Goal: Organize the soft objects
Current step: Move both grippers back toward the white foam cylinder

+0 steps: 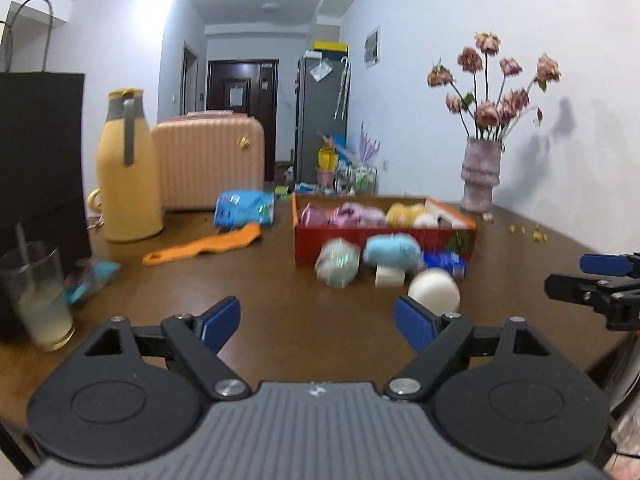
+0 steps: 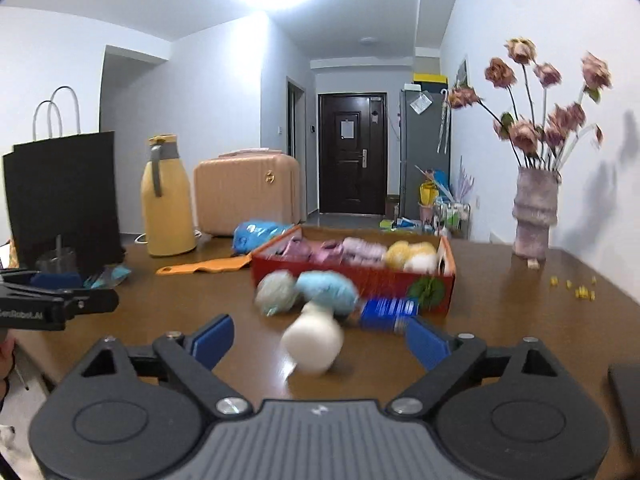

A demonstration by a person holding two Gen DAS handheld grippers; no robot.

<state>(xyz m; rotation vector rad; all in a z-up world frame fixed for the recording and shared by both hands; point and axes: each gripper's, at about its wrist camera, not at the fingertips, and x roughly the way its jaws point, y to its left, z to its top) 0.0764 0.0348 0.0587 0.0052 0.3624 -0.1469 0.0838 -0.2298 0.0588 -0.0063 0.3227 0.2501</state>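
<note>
A red box (image 1: 384, 244) (image 2: 352, 276) on the brown table holds pink, yellow and white yarn balls. In front of it lie a grey-green ball (image 1: 338, 266) (image 2: 276, 292), a light blue ball (image 1: 394, 250) (image 2: 328, 290), a blue roll (image 1: 446, 262) (image 2: 390, 312), a white block (image 1: 390, 276) and a white ball (image 1: 434, 292) (image 2: 314, 344). My left gripper (image 1: 318, 322) is open and empty, the white ball just beyond its right finger. My right gripper (image 2: 320, 340) is open, with the white ball between its fingers, untouched. Each gripper also shows in the other's view: the right one (image 1: 592, 280), the left one (image 2: 60, 300).
A yellow thermos (image 1: 128, 168), pink suitcase (image 1: 208, 160), black bag (image 1: 40, 160), glass with straw (image 1: 38, 292), orange cloth strip (image 1: 204, 244) and blue packet (image 1: 244, 208) stand on the left. A vase of dried flowers (image 1: 480, 176) stands at the back right.
</note>
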